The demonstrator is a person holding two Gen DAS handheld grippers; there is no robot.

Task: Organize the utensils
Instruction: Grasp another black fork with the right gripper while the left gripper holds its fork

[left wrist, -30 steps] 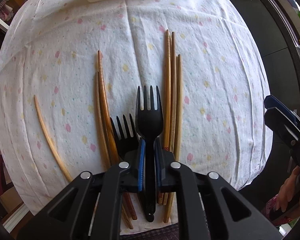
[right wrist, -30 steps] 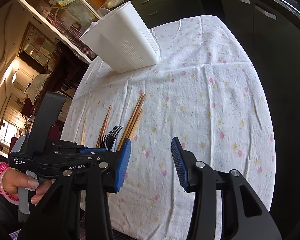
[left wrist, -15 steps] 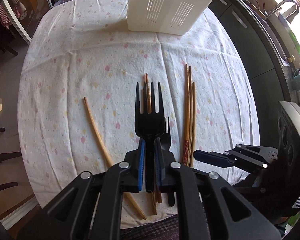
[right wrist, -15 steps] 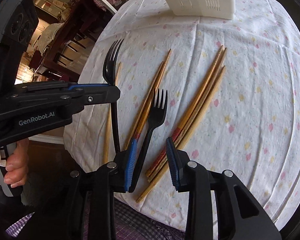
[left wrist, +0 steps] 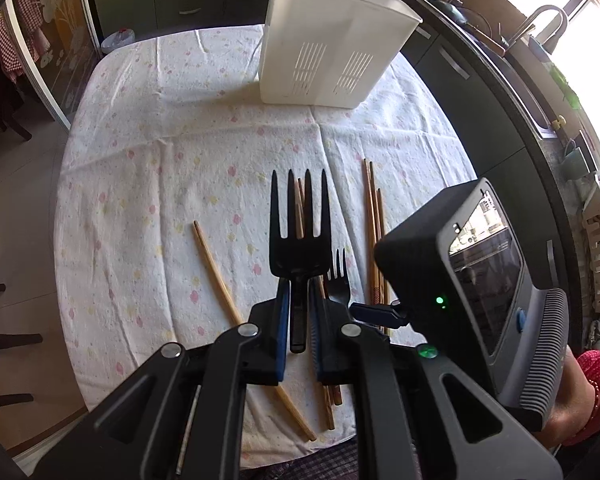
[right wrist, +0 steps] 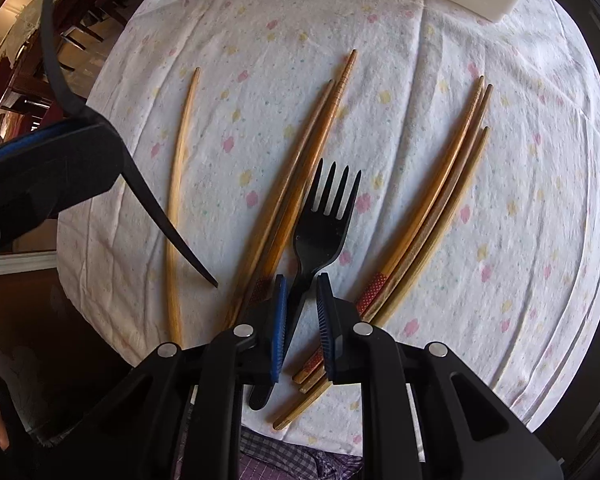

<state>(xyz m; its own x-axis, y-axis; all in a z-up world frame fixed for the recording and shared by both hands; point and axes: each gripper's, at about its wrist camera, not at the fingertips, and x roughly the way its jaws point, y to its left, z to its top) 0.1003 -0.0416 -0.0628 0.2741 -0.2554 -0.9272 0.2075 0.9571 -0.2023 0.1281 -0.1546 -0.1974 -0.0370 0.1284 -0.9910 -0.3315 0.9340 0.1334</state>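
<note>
My left gripper (left wrist: 299, 300) is shut on a black plastic fork (left wrist: 299, 224) and holds it well above the table, tines forward. A second black fork (right wrist: 325, 220) lies on the cloth among wooden chopsticks; it also shows in the left wrist view (left wrist: 337, 280). My right gripper (right wrist: 302, 308) is low over that fork's handle, its jaws narrowly apart on either side of it. I cannot tell if the pads touch it. The white utensil caddy (left wrist: 328, 64) stands at the far side of the table.
One lone chopstick (right wrist: 180, 184) lies left, two chopsticks (right wrist: 304, 168) in the middle, and a bundle of three (right wrist: 440, 216) at the right. The left gripper body (right wrist: 48, 176) sits close at the right view's left. The table's near edge is just below the grippers.
My left gripper has lifted the fork higher and tilted toward the caddy. My right gripper has come down over the second fork and narrowed its jaws around the handle.
</note>
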